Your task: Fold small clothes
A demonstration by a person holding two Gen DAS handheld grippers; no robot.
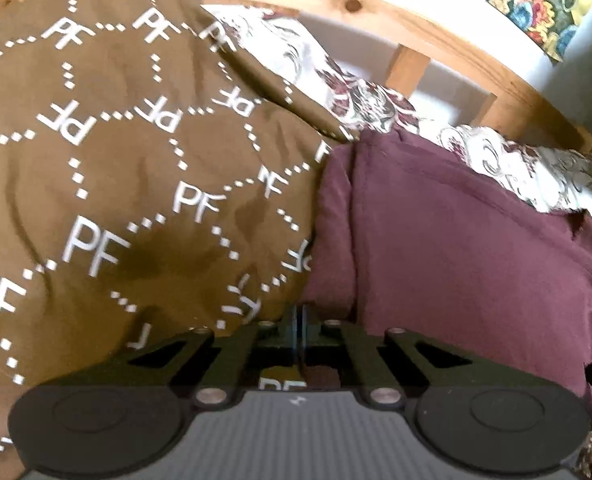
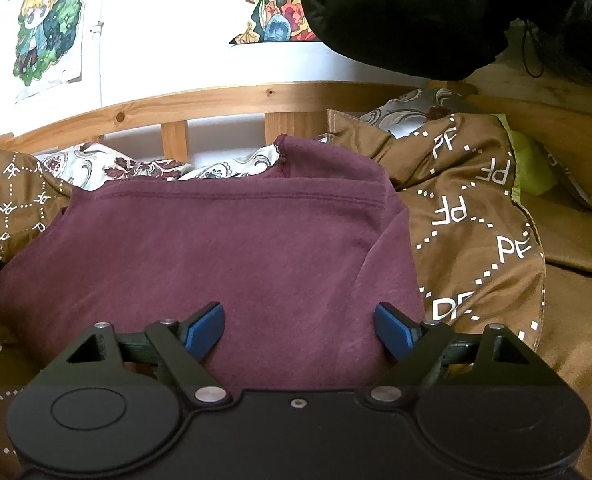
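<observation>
Left side of the bed: the left gripper (image 1: 300, 320) is clenched, its blue pads pressed together at the seam where the maroon garment (image 1: 456, 260) meets the brown "PF" duvet (image 1: 115, 160). Whether cloth is caught between the pads cannot be told. Risk: a pinch at this seam may take duvet fabric along with the garment's edge, or duvet alone, so a lift would drag the bedding and spoil the fold.

Centre: the garment lies spread on the duvet, its far hem near the wooden headboard (image 2: 215, 96), with a patterned pillow (image 2: 95, 164) behind it. The soft, rumpled bedding gives poor support; creases may set in.

Right side: the right gripper (image 2: 300, 330) is released, jaws wide, hovering above the garment's near edge and grasping nothing. Risk: if only one side lifts, the fold goes askew.
</observation>
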